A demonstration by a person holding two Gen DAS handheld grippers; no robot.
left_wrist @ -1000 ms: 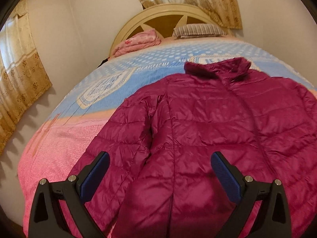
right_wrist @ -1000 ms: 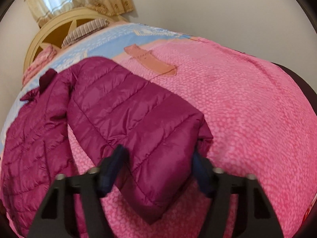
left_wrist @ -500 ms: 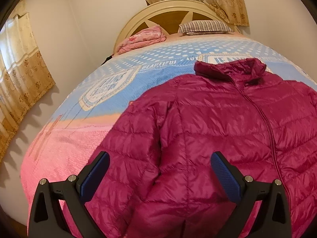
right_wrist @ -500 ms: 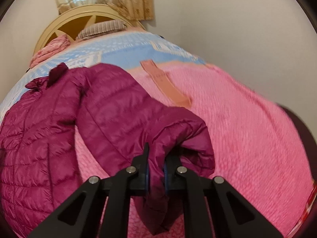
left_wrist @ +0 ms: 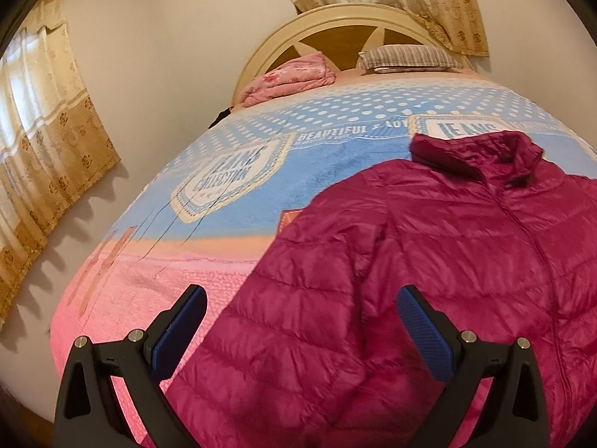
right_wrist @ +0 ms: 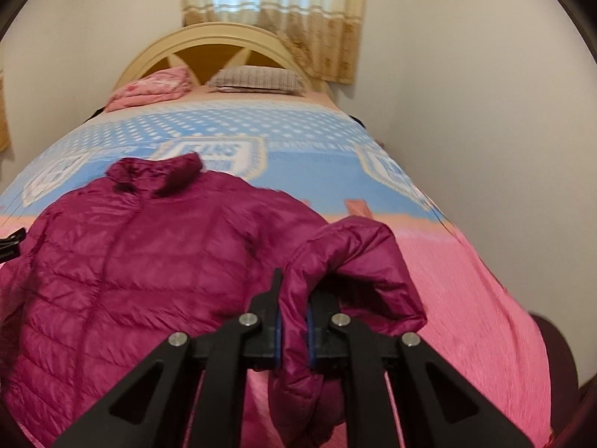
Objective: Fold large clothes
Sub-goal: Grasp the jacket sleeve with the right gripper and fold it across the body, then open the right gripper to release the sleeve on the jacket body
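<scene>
A quilted magenta puffer jacket (left_wrist: 466,261) lies front-up on the bed's pink and blue blanket (left_wrist: 231,194), filling the lower right of the left wrist view. The right tongs (right_wrist: 293,321) are pressed together, pinching the jacket's sleeve (right_wrist: 350,261), which arches up at centre right. The left tongs (left_wrist: 302,321) stand spread above the other sleeve, gripping nothing.
</scene>
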